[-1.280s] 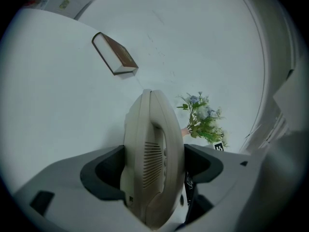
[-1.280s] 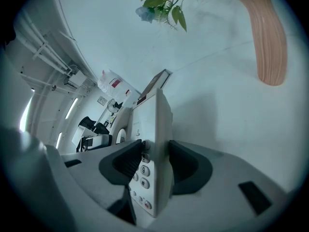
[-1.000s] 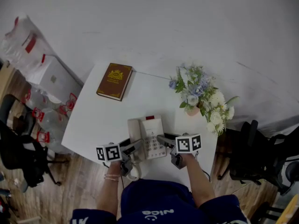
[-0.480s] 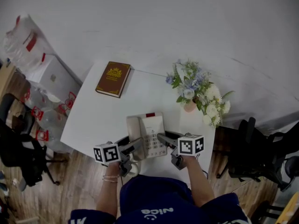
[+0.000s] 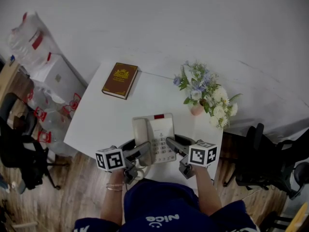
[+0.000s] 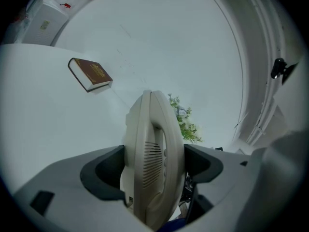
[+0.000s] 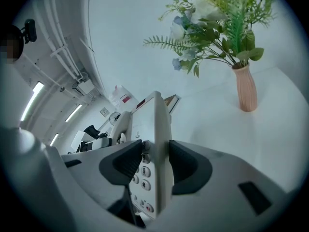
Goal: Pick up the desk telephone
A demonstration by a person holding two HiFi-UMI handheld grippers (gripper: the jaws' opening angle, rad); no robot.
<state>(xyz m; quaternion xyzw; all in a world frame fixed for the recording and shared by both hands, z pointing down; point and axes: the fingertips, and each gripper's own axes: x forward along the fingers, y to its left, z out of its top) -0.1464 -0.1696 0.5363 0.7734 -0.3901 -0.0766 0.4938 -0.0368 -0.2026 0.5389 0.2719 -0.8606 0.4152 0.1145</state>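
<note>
The cream desk telephone [image 5: 155, 138] with its handset on the left and keypad on the right is held above the near edge of the white table [image 5: 106, 120]. My left gripper [image 5: 140, 153] is shut on the telephone's handset side [image 6: 153, 158]. My right gripper [image 5: 172, 144] is shut on the keypad side [image 7: 155, 153], the thin edge of the body between its jaws. Both marker cubes show near the person's hands at the bottom of the head view.
A brown book [image 5: 119, 79] lies at the table's far left corner. A pink vase of flowers [image 5: 205, 93] stands at the right side, close to the telephone. Black chairs [image 5: 19, 153] flank the table on the wooden floor, and plastic-wrapped boxes [image 5: 46, 66] sit at left.
The telephone has risen and moved slightly away from the person, carried by both grippers. The right gripper has shifted a little to the right and down in the view.
</note>
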